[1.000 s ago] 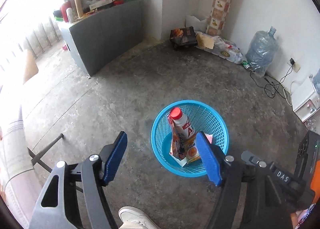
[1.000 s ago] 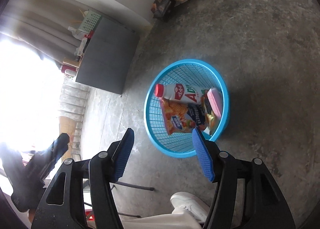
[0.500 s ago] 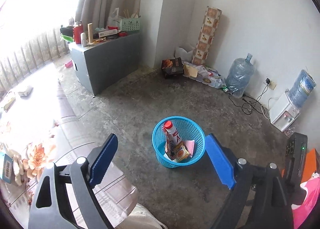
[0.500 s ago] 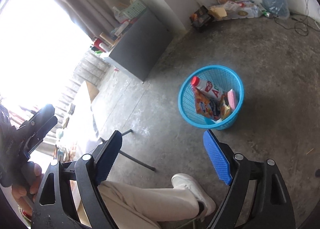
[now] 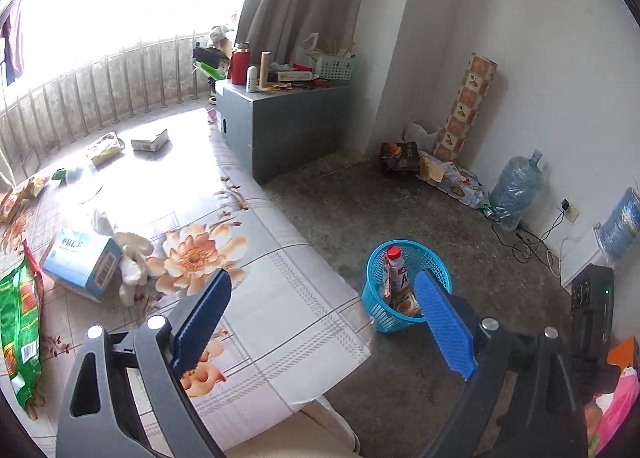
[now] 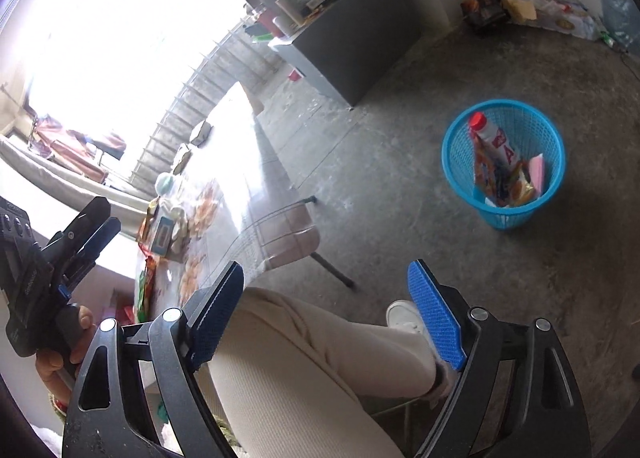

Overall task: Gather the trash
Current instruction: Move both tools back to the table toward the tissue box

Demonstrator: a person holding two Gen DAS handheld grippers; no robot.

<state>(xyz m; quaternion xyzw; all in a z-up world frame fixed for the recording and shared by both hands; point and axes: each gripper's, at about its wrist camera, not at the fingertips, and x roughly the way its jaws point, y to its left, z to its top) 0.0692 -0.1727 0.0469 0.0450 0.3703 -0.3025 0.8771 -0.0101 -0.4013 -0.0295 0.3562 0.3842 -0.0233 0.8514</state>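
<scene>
A blue mesh basket point(image 5: 380, 310) stands on the concrete floor and also shows in the right wrist view point(image 6: 548, 146). It holds a white bottle with a red cap point(image 6: 494, 142) and snack wrappers point(image 6: 506, 186). On the flowered table point(image 5: 256, 258) lie a blue tissue box point(image 5: 80, 262), crumpled white tissue point(image 5: 134, 258), a green snack bag point(image 5: 20, 318) and small packets point(image 5: 150, 139) farther back. My left gripper point(image 5: 324, 322) is open and empty above the table's near corner. My right gripper point(image 6: 326, 318) is open and empty above the person's leg.
A grey cabinet point(image 5: 288, 130) with bottles and a green basket stands by the curtain. Bags, a patterned roll point(image 5: 466, 106) and a water jug point(image 5: 516, 186) line the far wall, with cables point(image 5: 532, 238) beside them. The person's leg point(image 6: 320, 370) and white shoe point(image 6: 404, 314) are below.
Both grippers have pulled up and back from the basket, which now looks small and far. The left view has swung left, bringing the table and its litter into sight.
</scene>
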